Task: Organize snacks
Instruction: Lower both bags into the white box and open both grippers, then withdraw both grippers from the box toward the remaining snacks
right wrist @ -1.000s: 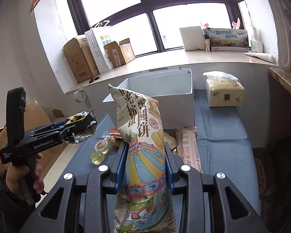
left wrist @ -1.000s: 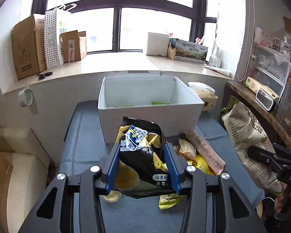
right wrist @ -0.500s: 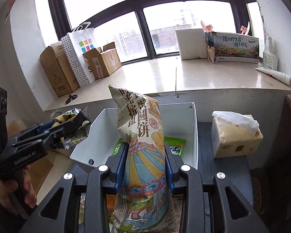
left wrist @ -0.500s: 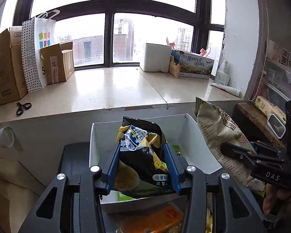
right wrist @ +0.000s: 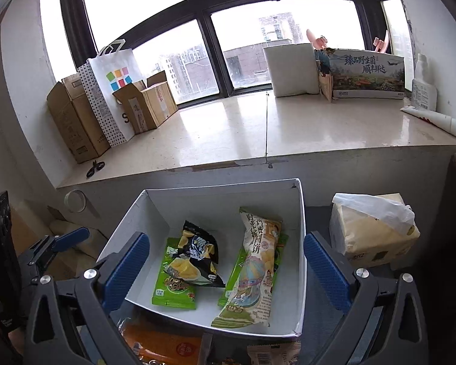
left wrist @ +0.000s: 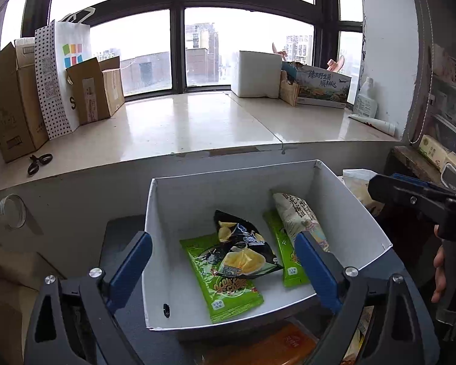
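The open white box (left wrist: 349,200) stands below both grippers. On its floor a black chip bag (left wrist: 243,252) lies over a green packet (left wrist: 225,286). Beside them a long pastel biscuit bag (right wrist: 255,273) rests on a second green packet (left wrist: 284,258). My left gripper (left wrist: 222,240) hovers over the box's near left part, jaws opening wide, nothing between its pads. My right gripper (right wrist: 226,240) hangs over the box's near edge, its jaws also opening and empty. Each gripper shows at the edge of the other's view: the right gripper (left wrist: 410,197), the left gripper (right wrist: 60,240).
A tissue pack (right wrist: 371,231) sits right of the box. An orange packet (right wrist: 167,343) and other snacks lie in front of the box. Behind, the windowsill (right wrist: 228,133) holds cardboard boxes (right wrist: 76,115), a paper bag (right wrist: 112,91) and scissors (right wrist: 95,168).
Both grippers moved forward over the box, then their jaws spread. The black chip bag left the left gripper and the biscuit bag left the right; both now lie in the box.
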